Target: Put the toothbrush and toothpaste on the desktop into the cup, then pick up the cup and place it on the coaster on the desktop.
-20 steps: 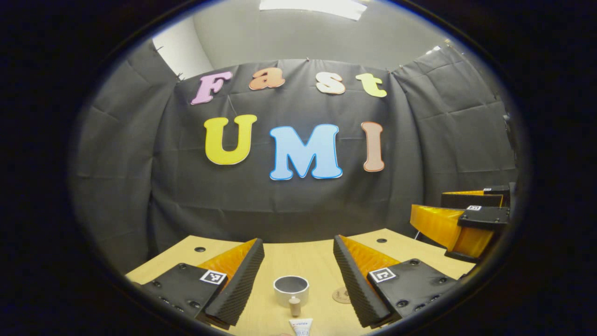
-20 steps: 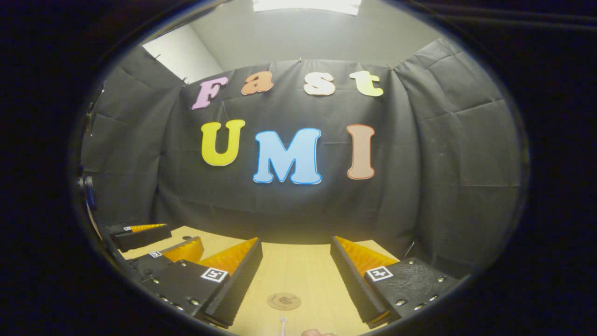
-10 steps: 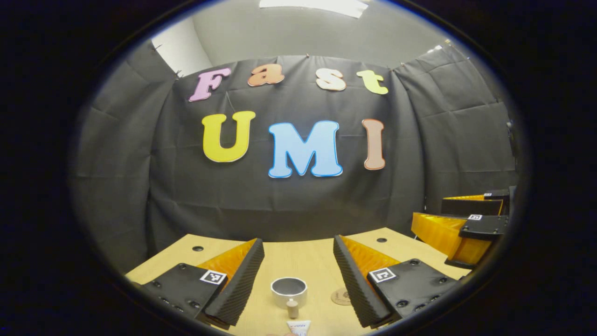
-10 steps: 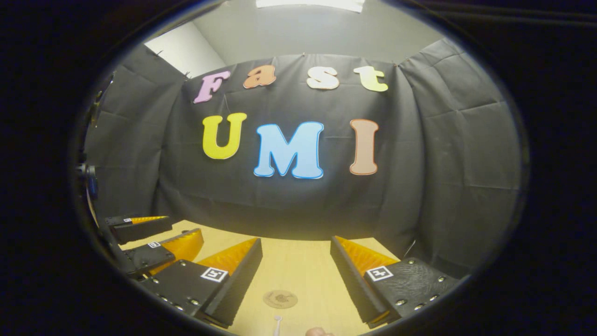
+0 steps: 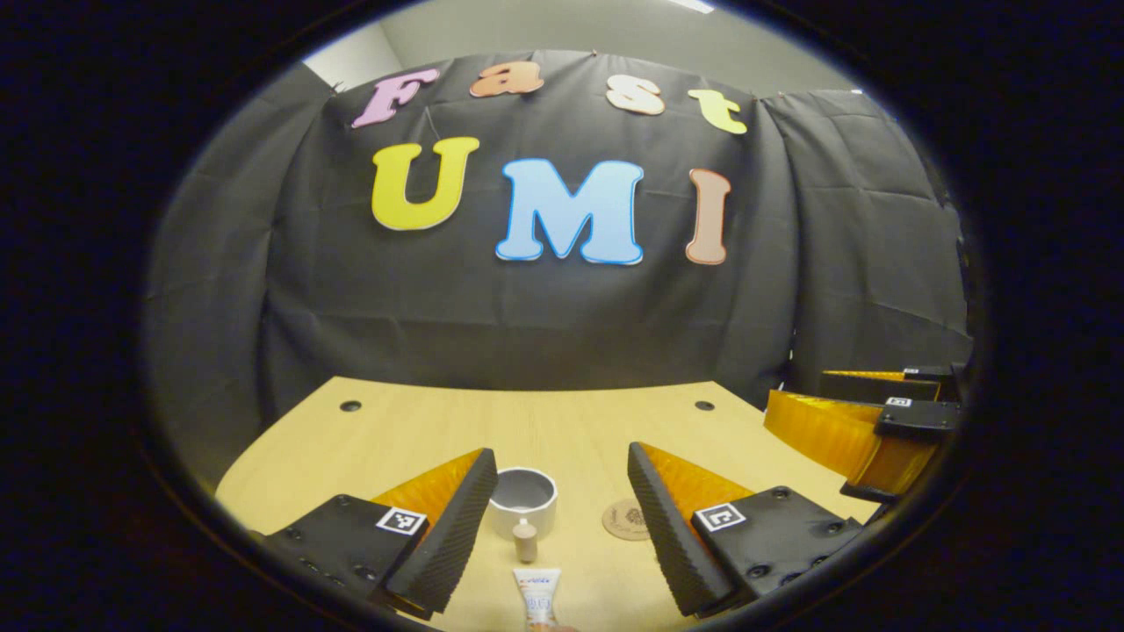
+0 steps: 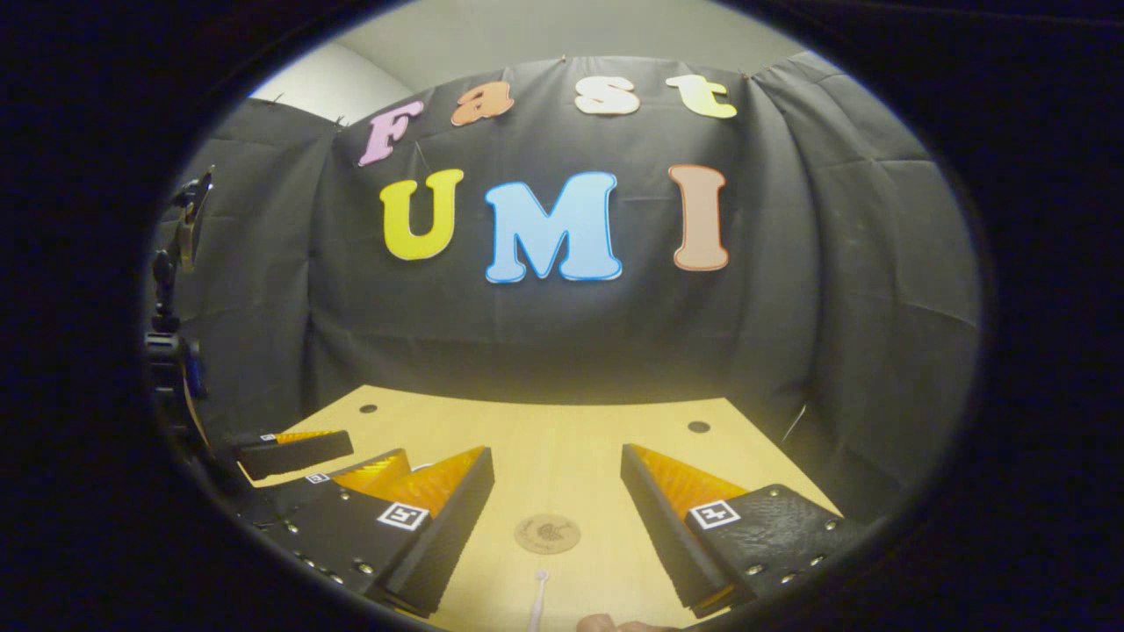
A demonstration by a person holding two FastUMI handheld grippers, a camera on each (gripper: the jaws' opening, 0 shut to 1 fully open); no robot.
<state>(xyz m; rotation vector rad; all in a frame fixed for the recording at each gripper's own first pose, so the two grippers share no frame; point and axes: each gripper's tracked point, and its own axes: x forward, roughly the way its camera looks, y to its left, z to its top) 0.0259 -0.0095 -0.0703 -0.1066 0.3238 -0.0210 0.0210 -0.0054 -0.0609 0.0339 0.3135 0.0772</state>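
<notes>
In the left gripper view a white cup (image 5: pixel 522 502) stands upright on the wooden desktop (image 5: pixel 413 421). A toothpaste tube (image 5: pixel 537 599) lies just in front of the cup, its cap end (image 5: pixel 524 540) pointing at it. My left gripper (image 5: pixel 559 456) hangs open above them, touching neither. The round brown coaster (image 5: pixel 625 520) lies right of the cup. My right gripper (image 6: pixel 555 453) is open over the coaster (image 6: pixel 546 533). The white toothbrush tip (image 6: pixel 537 601) shows near the bottom edge, its rest hidden.
The right gripper (image 5: pixel 817 397) shows at the right of the left gripper view, and the left gripper (image 6: pixel 378 446) at the left of the right gripper view. A dark stand (image 6: pixel 171 298) rises at the far left. Cable holes (image 5: pixel 350 405) mark the desktop's back.
Both views have tipped downward, so more of the desktop shows and the cup, toothpaste, coaster and toothbrush sit higher in view. Both grippers stay open.
</notes>
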